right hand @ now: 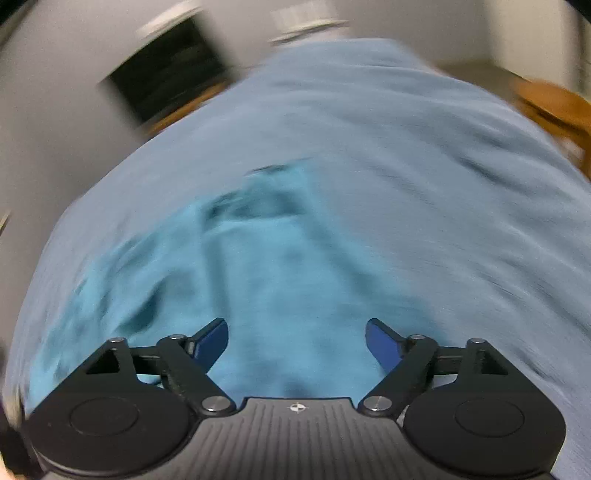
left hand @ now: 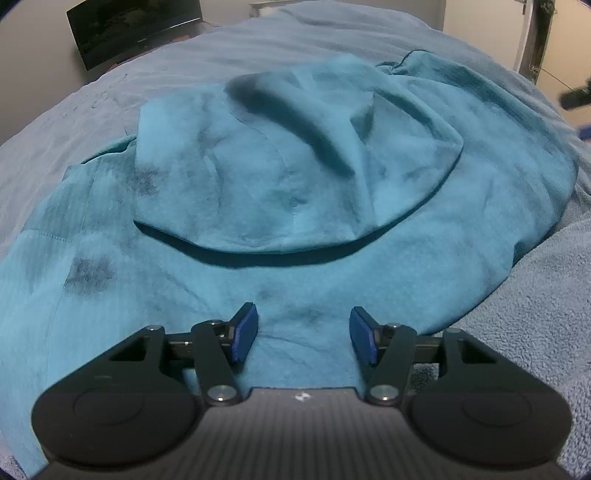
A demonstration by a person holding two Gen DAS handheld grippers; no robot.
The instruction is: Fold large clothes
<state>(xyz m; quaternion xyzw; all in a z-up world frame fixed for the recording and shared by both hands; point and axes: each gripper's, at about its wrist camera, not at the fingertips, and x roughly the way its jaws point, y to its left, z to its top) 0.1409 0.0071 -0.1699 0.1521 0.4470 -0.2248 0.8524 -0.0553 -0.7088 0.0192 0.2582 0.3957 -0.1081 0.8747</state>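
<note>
A large teal garment [left hand: 295,166] lies spread on a bed, with one part folded over onto its middle and casting a shadow along its near edge. My left gripper [left hand: 303,334] hovers low over the garment's near edge, open, its blue pads [left hand: 245,332] apart with flat cloth showing between them and not pinched. In the blurred right wrist view the teal garment [right hand: 277,277] lies below and ahead. My right gripper [right hand: 295,345] stands wide open above it, nothing held between its fingers.
The grey-blue bed cover [left hand: 166,74] extends far beyond the garment. A fluffy blue blanket [left hand: 535,314] lies at the near right. A dark screen [left hand: 136,33] stands beyond the bed at the back left. A wooden chair [right hand: 554,107] stands at the back right.
</note>
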